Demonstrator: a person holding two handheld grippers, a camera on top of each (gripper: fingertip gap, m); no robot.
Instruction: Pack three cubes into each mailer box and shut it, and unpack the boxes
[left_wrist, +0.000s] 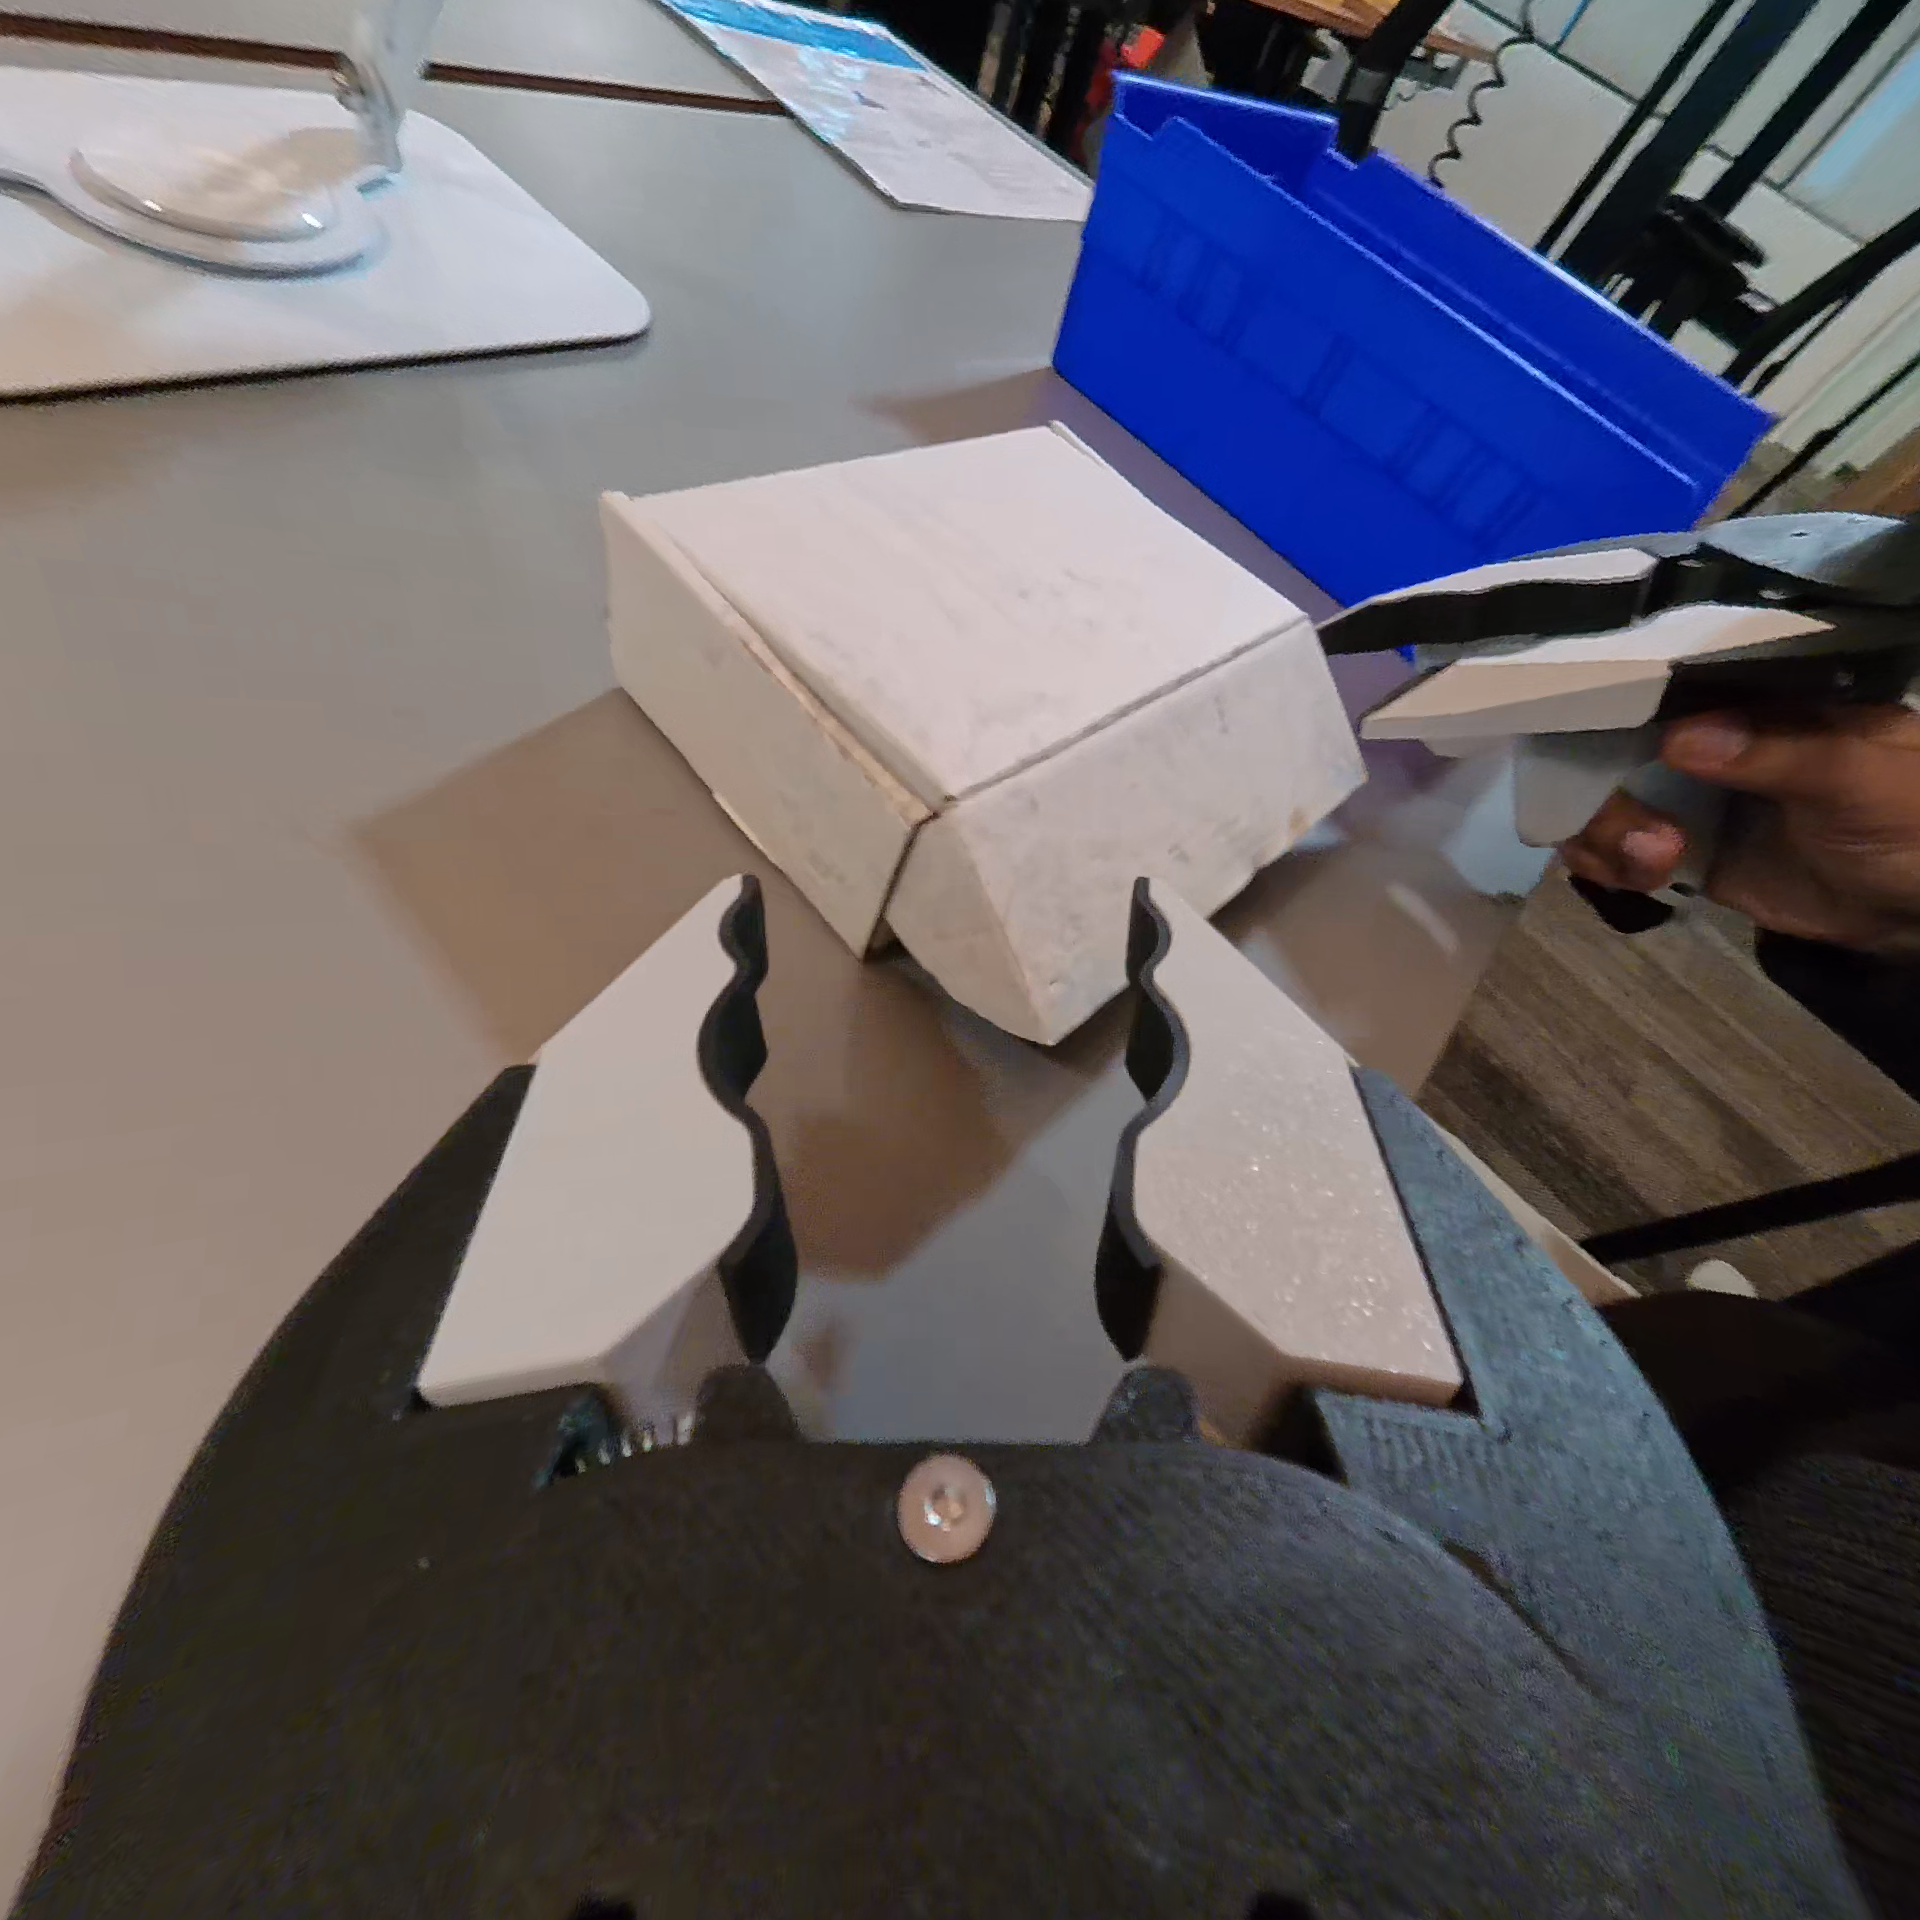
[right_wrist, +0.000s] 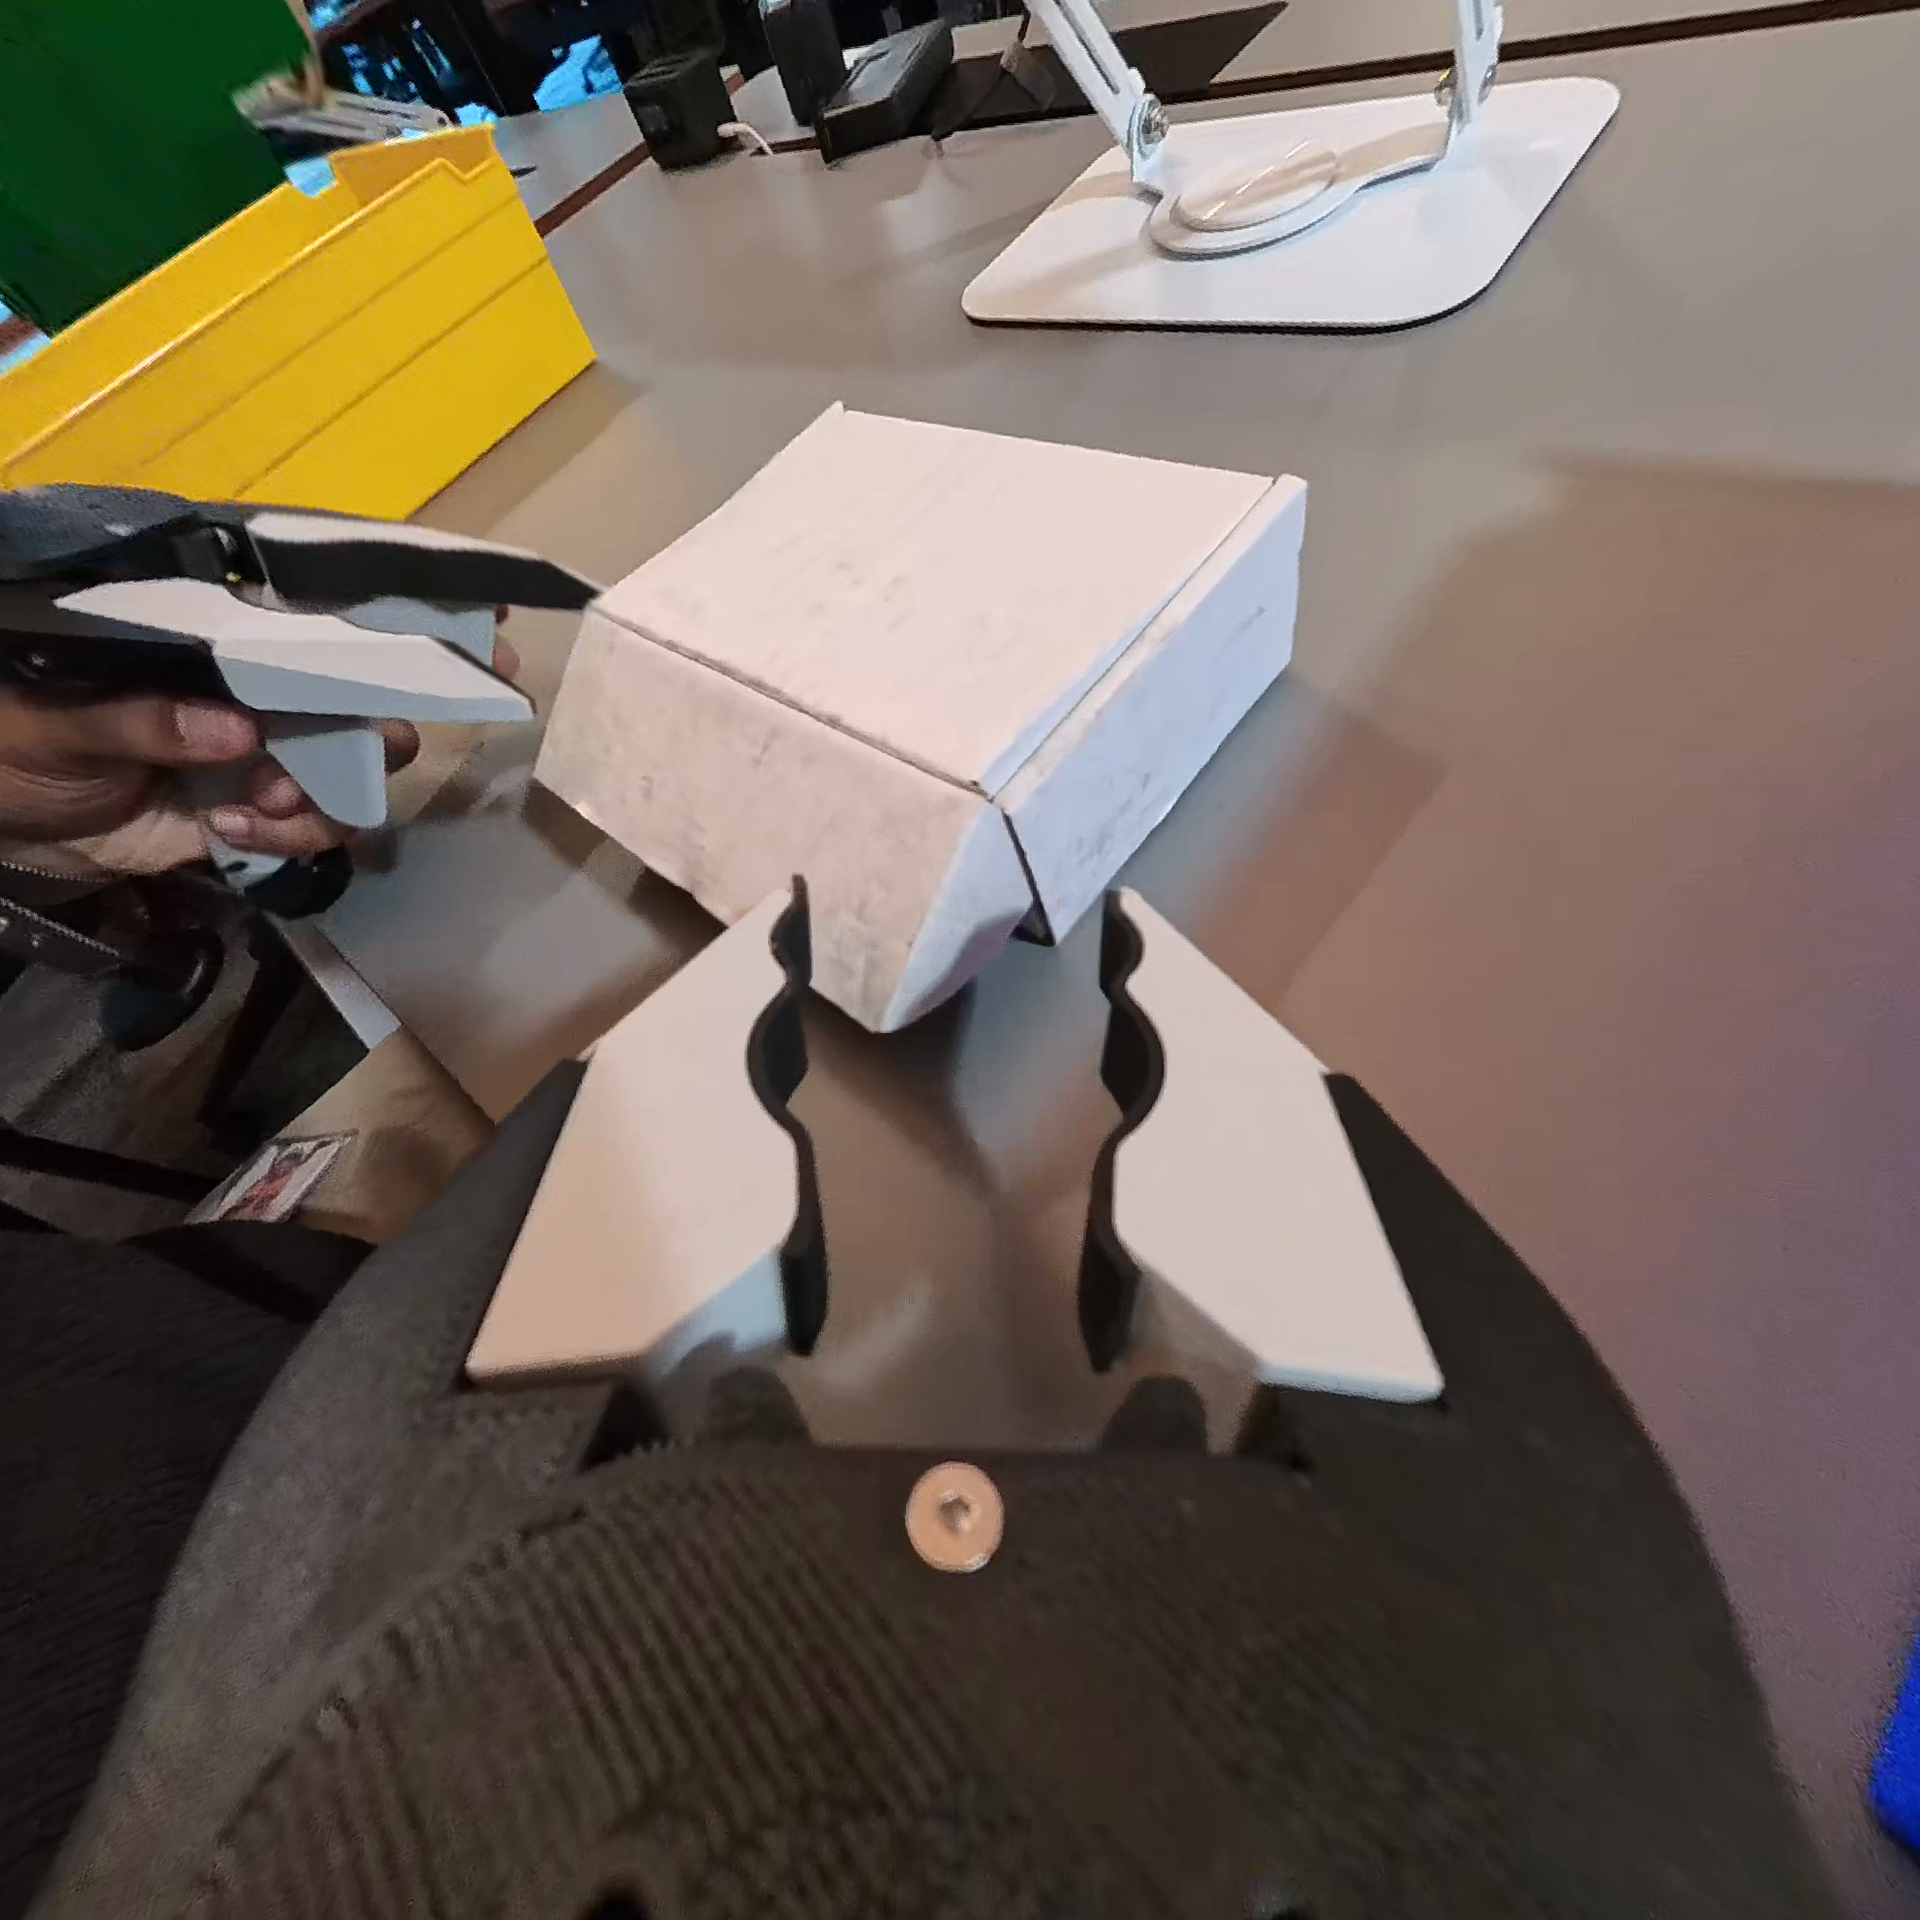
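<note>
The left gripper (left_wrist: 940, 914) is being held with its jaws spread wide and empty, just short of the near corner of the white mailer box (left_wrist: 966, 675). The right gripper (right_wrist: 956, 925) is being held likewise, wide and empty, at the same corner from the other side. The box is being left shut on the grey table (left_wrist: 260, 727), between a blue bin (left_wrist: 1382, 384) and a yellow bin (right_wrist: 301, 332).
</note>
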